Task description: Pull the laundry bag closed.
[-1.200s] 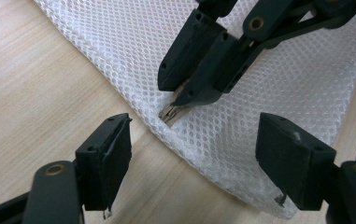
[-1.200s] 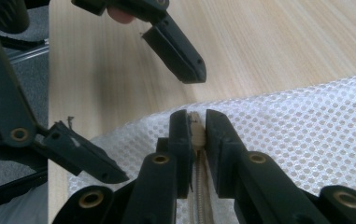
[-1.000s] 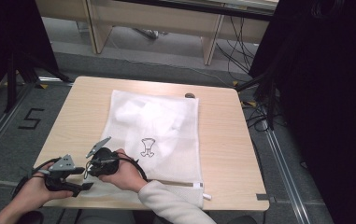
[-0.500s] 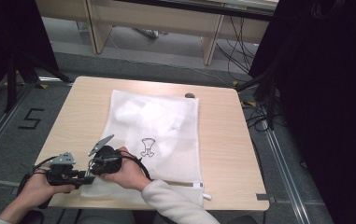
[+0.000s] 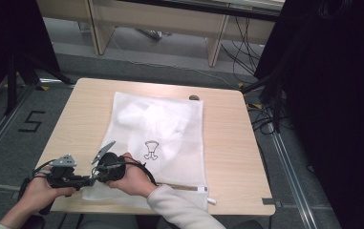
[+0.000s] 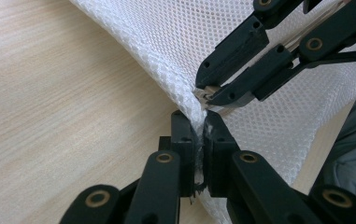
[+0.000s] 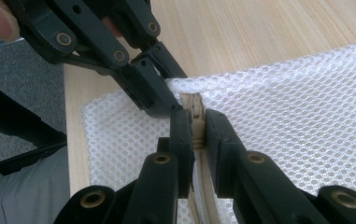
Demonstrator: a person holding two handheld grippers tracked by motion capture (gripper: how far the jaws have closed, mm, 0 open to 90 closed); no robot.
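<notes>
Mesh bag flat on wooden table, left tool pinching its corner; right tool pinching zipper pull

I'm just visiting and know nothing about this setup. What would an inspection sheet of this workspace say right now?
Surface: light wooden table, bare around the bag.
Job's things: white mesh laundry bag lying flat, white items inside, small printed figure on it; zipper pull at its near-left corner.
Clutter: small dark object at the table's far edge, unidentifiable.
Grippers: left tool shut on the mesh bag's edge; right tool shut on the zipper pull.
Cables: black cable looping from the right tool; more on the floor.
Surroundings: wooden furniture behind, dark curtains at right.
</notes>
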